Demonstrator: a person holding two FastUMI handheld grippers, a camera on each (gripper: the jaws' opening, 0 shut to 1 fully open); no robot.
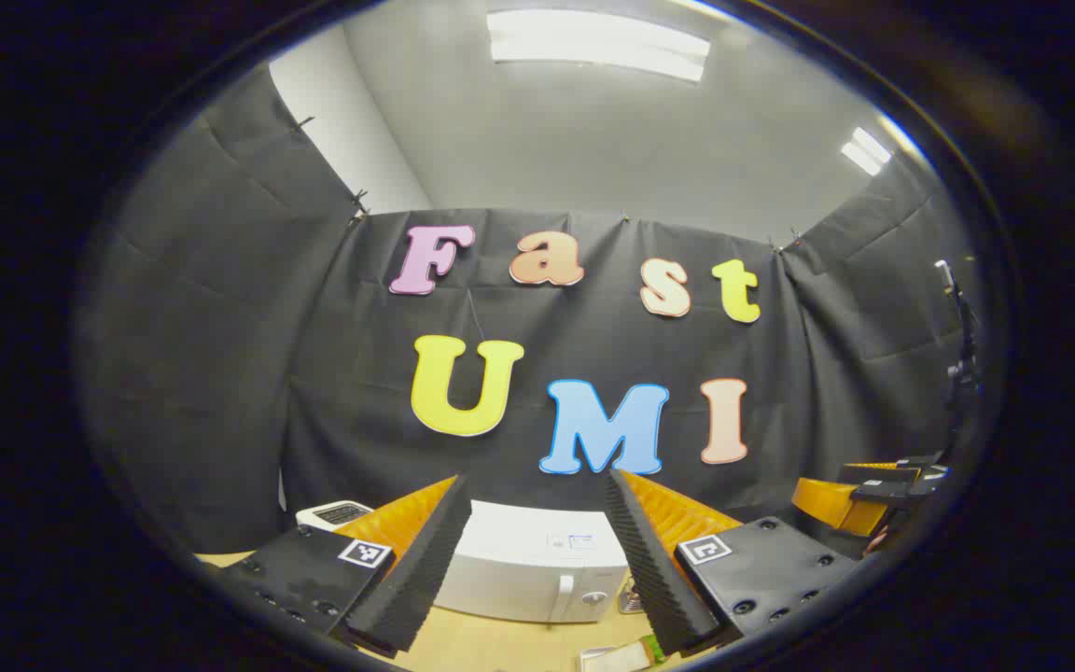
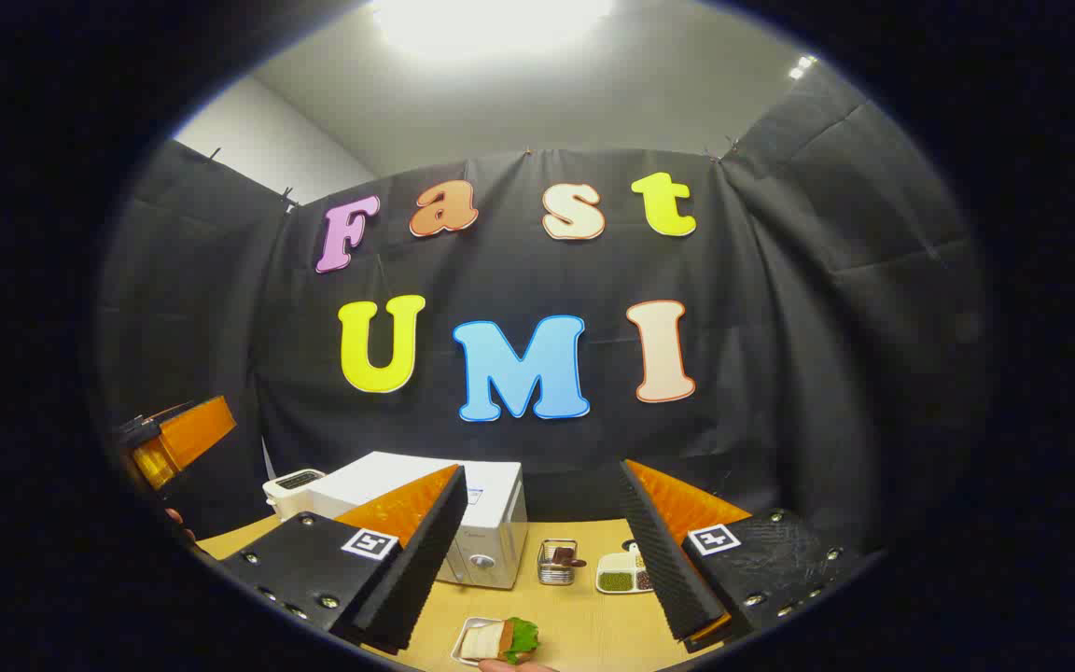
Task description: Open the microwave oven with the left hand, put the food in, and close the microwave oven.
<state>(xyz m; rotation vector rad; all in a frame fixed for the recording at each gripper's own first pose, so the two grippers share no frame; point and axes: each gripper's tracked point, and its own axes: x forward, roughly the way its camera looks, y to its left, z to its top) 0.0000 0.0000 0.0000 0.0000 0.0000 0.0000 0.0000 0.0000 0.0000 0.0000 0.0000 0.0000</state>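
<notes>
The white microwave (image 1: 537,569) stands on the wooden table with its door closed, framed between the open fingers of my left gripper (image 1: 536,481), which hangs in front of and above it. In the right gripper view the microwave (image 2: 491,537) sits left of centre. A sandwich with green lettuce (image 2: 505,639) lies on a small white plate near the table's front edge, below my right gripper (image 2: 542,467), which is open and holds nothing. The plate's edge (image 1: 612,658) also shows low in the left gripper view. Each gripper sees the other off to the side: right gripper (image 1: 864,495), left gripper (image 2: 174,439).
A white toaster (image 2: 293,485) stands left of the microwave. To its right are a small wire basket (image 2: 556,560) and a white divided dish (image 2: 617,574) with green and dark contents. Black cloth walls close the booth behind the wooden table (image 2: 584,625).
</notes>
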